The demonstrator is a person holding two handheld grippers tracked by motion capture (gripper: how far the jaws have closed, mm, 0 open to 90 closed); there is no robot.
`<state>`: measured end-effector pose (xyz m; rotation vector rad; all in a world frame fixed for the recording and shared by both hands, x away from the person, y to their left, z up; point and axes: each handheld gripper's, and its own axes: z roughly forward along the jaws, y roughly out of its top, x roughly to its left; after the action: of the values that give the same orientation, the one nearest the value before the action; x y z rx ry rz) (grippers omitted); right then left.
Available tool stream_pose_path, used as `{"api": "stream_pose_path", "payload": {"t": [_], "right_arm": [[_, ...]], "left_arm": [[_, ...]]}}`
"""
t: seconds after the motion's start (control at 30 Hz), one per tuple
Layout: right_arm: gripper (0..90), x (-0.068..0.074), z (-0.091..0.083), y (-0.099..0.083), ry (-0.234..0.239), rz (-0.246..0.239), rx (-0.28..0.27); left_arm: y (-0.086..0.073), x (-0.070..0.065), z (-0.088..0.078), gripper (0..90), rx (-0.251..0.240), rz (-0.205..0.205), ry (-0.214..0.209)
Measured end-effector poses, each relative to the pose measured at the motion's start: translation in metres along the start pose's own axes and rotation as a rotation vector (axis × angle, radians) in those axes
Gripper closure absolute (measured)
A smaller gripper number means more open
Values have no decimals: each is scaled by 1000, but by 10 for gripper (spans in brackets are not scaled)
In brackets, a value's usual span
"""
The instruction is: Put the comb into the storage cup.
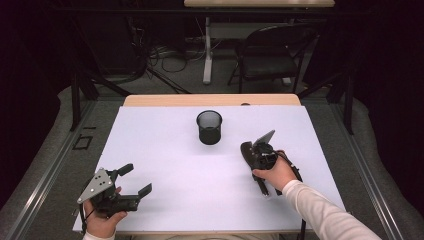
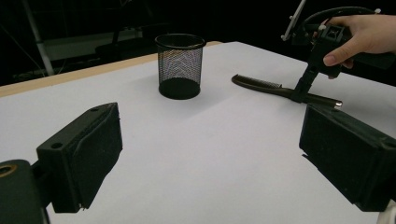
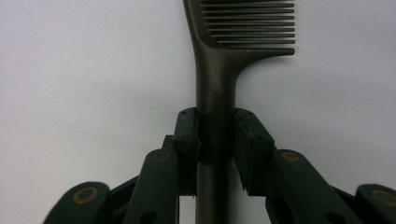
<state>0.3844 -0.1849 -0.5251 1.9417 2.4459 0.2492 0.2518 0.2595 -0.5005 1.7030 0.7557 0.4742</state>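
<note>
A dark comb (image 3: 217, 70) lies flat on the white table sheet (image 1: 165, 150), teeth end toward the far side. My right gripper (image 3: 217, 140) points down onto its handle, one pad against each side of it, shut on it. In the high view the comb (image 1: 246, 150) lies right of centre under the right gripper (image 1: 257, 172), held by a hand in a white sleeve. My left gripper (image 1: 136, 179) rests near the front left corner, jaws wide open and empty. The left gripper view looks between its own jaws (image 2: 210, 158) at the comb (image 2: 261, 84) and the right gripper (image 2: 299, 95).
A black mesh cup (image 1: 209, 127) stands upright at the middle of the table's far half, open and seemingly empty (image 2: 180, 65). A bare wooden strip (image 1: 210, 100) runs along the far edge. A folding chair (image 1: 267, 55) and cables stand beyond the table.
</note>
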Motion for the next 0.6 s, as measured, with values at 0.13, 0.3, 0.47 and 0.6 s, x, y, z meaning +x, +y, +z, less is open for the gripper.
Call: {"api": "stream_pose_path", "payload": {"t": [0.13,0.3,0.47,0.6], "right_arm": [[722,0,0,0,2,11,-2],[723,0,0,0,10,26,-2],[724,1,1,-1,15,22,-22],[725,0,0,-1,4,15,-2]], "left_arm": [[0,0,0,59,0,0,0],[0,0,0,59,1,0,0],[0,0,0,59,-1,1,1],[0,1,0,59,0,1,-2]]}}
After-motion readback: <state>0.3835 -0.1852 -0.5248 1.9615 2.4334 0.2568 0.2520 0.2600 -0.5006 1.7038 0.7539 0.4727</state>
